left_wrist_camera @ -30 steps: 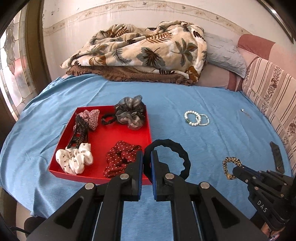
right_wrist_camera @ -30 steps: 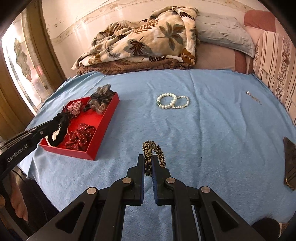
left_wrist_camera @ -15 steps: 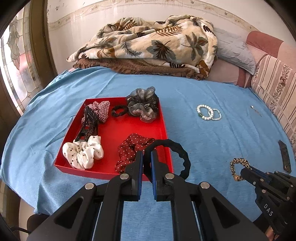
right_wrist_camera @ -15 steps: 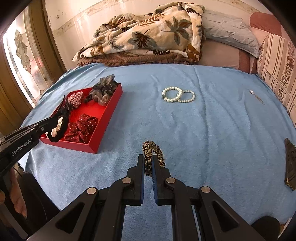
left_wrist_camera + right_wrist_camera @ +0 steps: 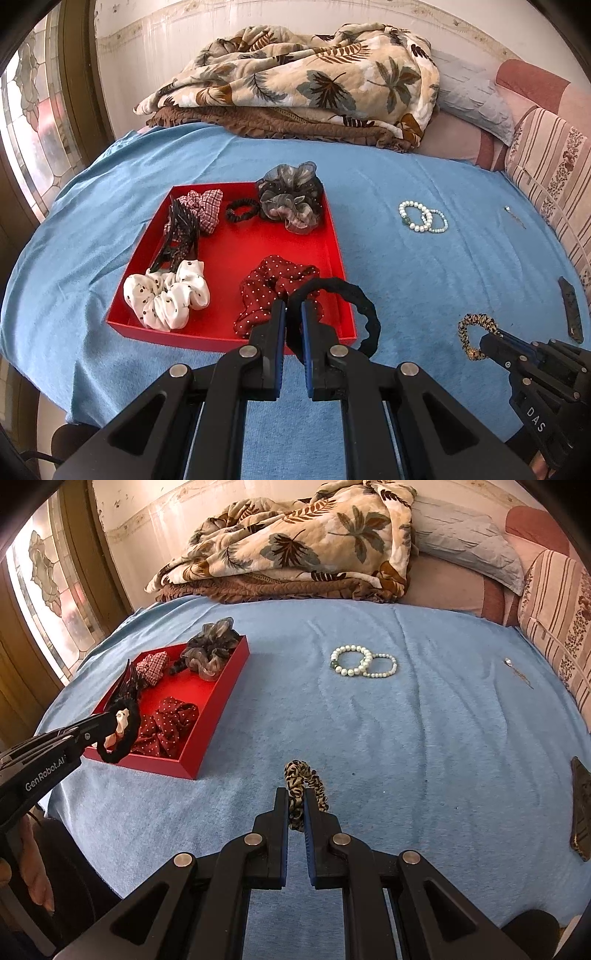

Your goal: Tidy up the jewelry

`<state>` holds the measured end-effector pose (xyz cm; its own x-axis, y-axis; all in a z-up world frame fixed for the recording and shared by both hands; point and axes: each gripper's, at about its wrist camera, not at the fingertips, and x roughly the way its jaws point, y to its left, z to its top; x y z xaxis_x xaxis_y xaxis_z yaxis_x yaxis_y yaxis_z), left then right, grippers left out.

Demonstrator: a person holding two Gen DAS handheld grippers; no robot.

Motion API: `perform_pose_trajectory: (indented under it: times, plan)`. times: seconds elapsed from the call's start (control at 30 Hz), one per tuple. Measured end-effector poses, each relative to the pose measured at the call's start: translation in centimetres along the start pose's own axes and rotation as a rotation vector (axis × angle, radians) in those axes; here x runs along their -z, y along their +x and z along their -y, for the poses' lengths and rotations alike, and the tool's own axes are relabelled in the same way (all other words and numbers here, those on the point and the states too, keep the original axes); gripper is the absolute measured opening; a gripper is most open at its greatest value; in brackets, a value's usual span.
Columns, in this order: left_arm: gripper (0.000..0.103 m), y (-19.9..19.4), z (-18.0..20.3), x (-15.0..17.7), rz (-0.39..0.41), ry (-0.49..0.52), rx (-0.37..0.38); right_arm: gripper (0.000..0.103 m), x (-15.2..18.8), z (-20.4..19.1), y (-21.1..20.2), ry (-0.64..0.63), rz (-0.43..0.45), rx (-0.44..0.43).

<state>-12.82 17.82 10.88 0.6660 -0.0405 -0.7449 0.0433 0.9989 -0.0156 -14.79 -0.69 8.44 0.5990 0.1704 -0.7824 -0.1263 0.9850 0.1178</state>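
Note:
My left gripper (image 5: 293, 308) is shut on a black ring hair tie (image 5: 364, 308) and holds it over the near right corner of the red tray (image 5: 338, 243); it also shows in the right wrist view (image 5: 120, 744). The tray holds a white dotted scrunchie (image 5: 166, 295), a red dotted scrunchie (image 5: 273, 282), a grey scrunchie (image 5: 291, 201), a plaid scrunchie (image 5: 205, 205), a small black tie (image 5: 242, 210) and a black claw clip (image 5: 179, 236). My right gripper (image 5: 296, 794) is shut on a leopard-print hair tie (image 5: 301, 781) above the blue bedspread. Two pearl bracelets (image 5: 362, 662) lie further back.
A folded leaf-print blanket (image 5: 306, 85) and pillows (image 5: 476, 107) lie at the back. A small hairpin (image 5: 517, 670) lies at the right, and a dark flat clip (image 5: 581, 805) at the right edge. A stained-glass window (image 5: 33, 122) is on the left.
My left gripper has carried the black hair tie forward and now holds it over the tray's near corner. My right gripper still holds the leopard tie and has shifted slightly.

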Motion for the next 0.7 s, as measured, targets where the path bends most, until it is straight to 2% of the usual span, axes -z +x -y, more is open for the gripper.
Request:
perform_pose_trajectory:
  times: [0.7]
  plan:
    - [0.009, 1.1, -0.4, 0.3, -0.033, -0.004, -0.006, 0.009, 0.4, 0.0, 1.2, 0.007, -0.041, 0.000]
